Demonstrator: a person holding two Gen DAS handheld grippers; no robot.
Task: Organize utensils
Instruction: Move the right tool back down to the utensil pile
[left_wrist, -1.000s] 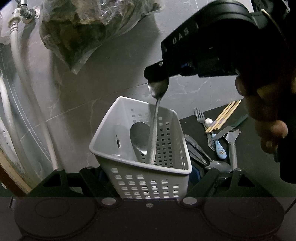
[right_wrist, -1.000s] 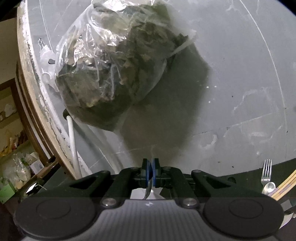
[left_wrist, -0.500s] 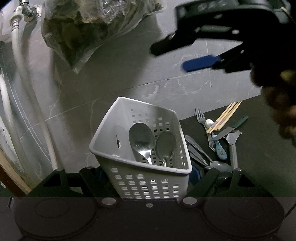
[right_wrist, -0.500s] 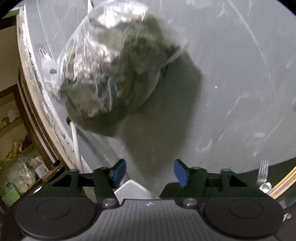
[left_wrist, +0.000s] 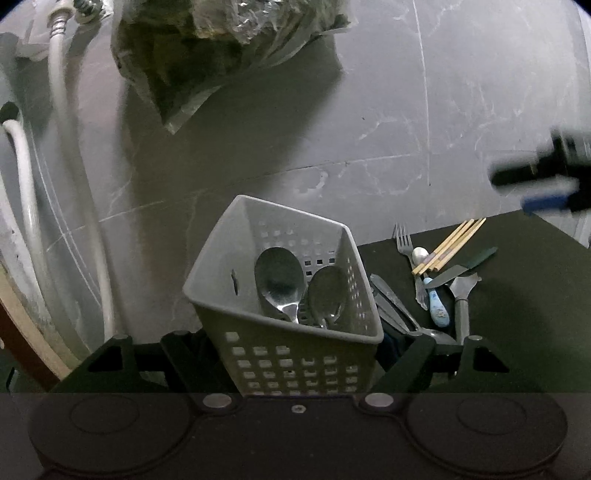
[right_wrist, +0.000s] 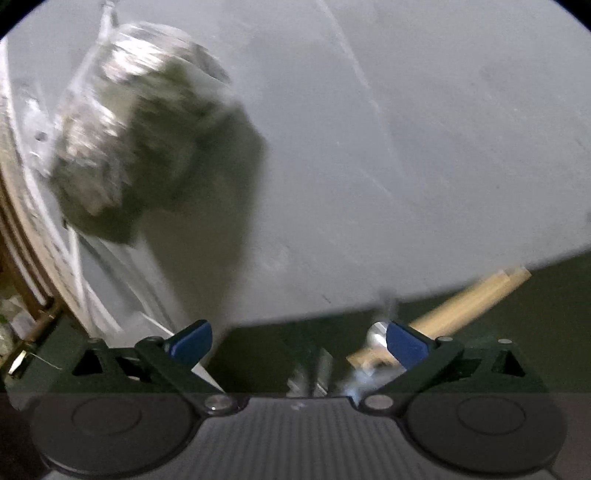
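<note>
The left gripper (left_wrist: 299, 354) clamps the white basket (left_wrist: 284, 332), jaws closing on it, two spoons (left_wrist: 295, 284) inside. The right gripper (right_wrist: 298, 341) opens wide, empty, above the loose cutlery (left_wrist: 432, 288) on the dark mat (left_wrist: 517, 295); picking one piece cleanly works best.

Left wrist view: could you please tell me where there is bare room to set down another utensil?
Free: the grey surface between the basket and the plastic bag, and the dark mat right of the chopsticks. Crowded: strip beside the basket.
</note>
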